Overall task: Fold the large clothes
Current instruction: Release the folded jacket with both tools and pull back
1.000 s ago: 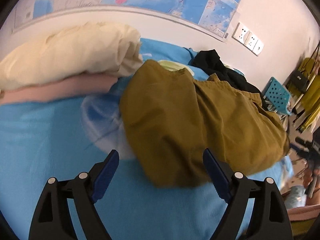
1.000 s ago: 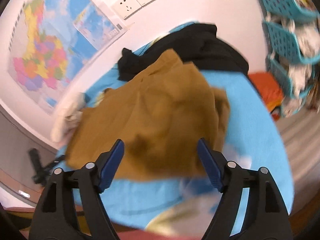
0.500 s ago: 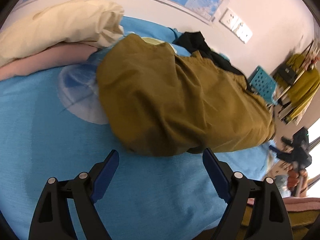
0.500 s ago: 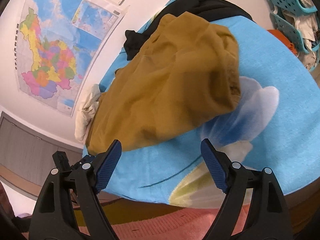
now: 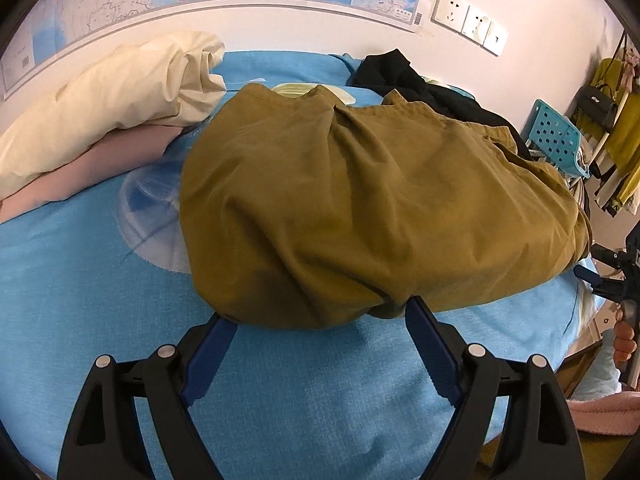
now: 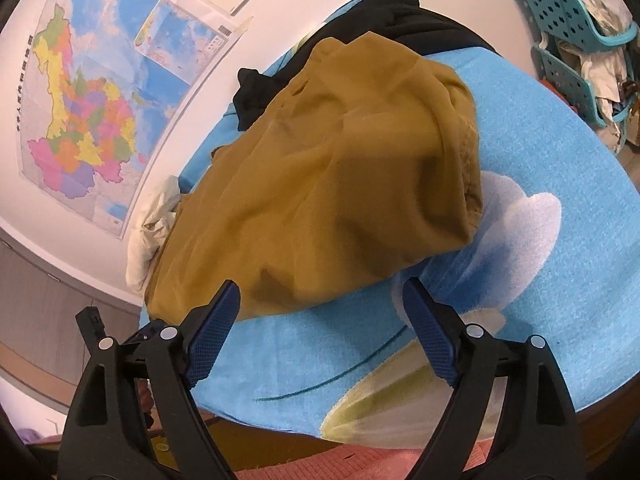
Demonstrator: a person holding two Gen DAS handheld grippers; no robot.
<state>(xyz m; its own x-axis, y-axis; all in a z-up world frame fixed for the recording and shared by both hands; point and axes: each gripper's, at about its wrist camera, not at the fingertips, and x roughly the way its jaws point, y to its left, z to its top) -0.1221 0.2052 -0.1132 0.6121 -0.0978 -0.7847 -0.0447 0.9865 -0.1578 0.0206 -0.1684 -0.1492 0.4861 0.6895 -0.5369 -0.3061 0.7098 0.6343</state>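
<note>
garment (image 5: 360, 208) olive-brown, rumpled, heaped on blue bedspread (image 5: 100, 300)

Left gripper (image 5: 320, 312) and right gripper (image 6: 320, 294) both gape wide, empty.

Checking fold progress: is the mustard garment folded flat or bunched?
Bunched. The mustard garment lies in a rumpled, creased heap on the blue sheet, with no flat folded edges.

Both views are evenly and softly lit by indoor light, with no glare. Shadows are faint, gathering only in cloth folds. Focus is sharp at the centre. Fisheye distortion bends straight lines near the edges, and black vignetting fills the frame corners.
</note>
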